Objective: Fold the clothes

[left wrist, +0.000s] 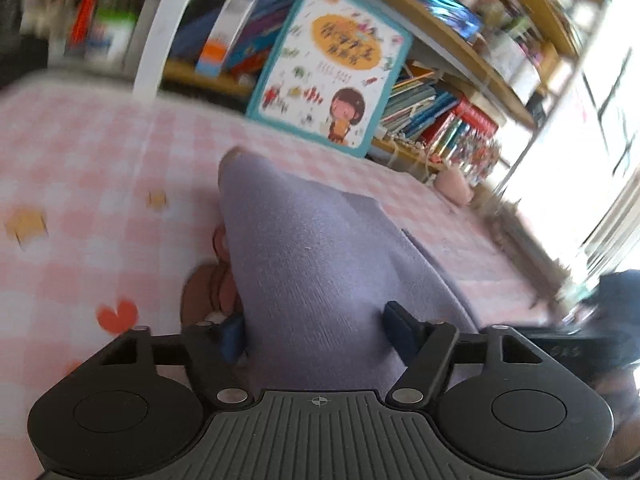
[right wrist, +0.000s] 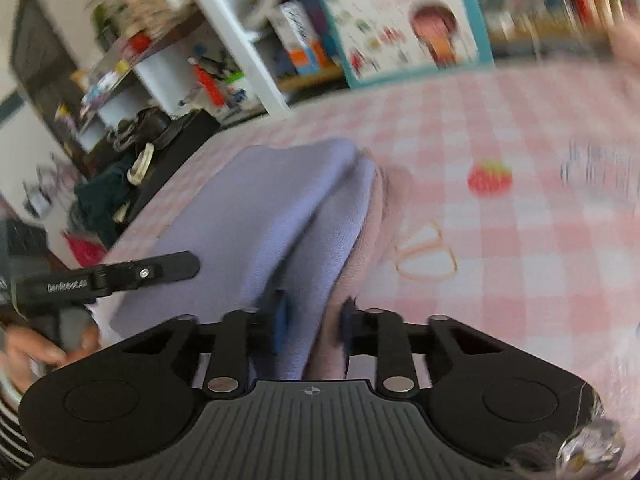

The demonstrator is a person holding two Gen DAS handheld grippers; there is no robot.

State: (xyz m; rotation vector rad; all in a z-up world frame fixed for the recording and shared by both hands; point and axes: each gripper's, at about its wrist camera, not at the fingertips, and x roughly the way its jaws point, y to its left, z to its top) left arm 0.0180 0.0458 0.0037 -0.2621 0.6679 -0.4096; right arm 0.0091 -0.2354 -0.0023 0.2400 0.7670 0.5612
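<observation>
A lavender garment (left wrist: 304,264) lies partly lifted over the pink checked cloth (left wrist: 100,152). My left gripper (left wrist: 316,328) has its fingers closed on a fold of the garment, which rises in a ridge ahead. In the right wrist view the same lavender garment (right wrist: 256,208) is folded over on itself. My right gripper (right wrist: 314,326) is shut on its near edge. The other gripper's black finger (right wrist: 160,268) shows at the left, above the garment's side.
A large picture book (left wrist: 332,68) leans against wooden shelves (left wrist: 472,60) full of books at the far edge. A white shelf post (right wrist: 232,36) and dark clutter (right wrist: 120,184) stand off the table's left. A bright window (left wrist: 580,184) is at the right.
</observation>
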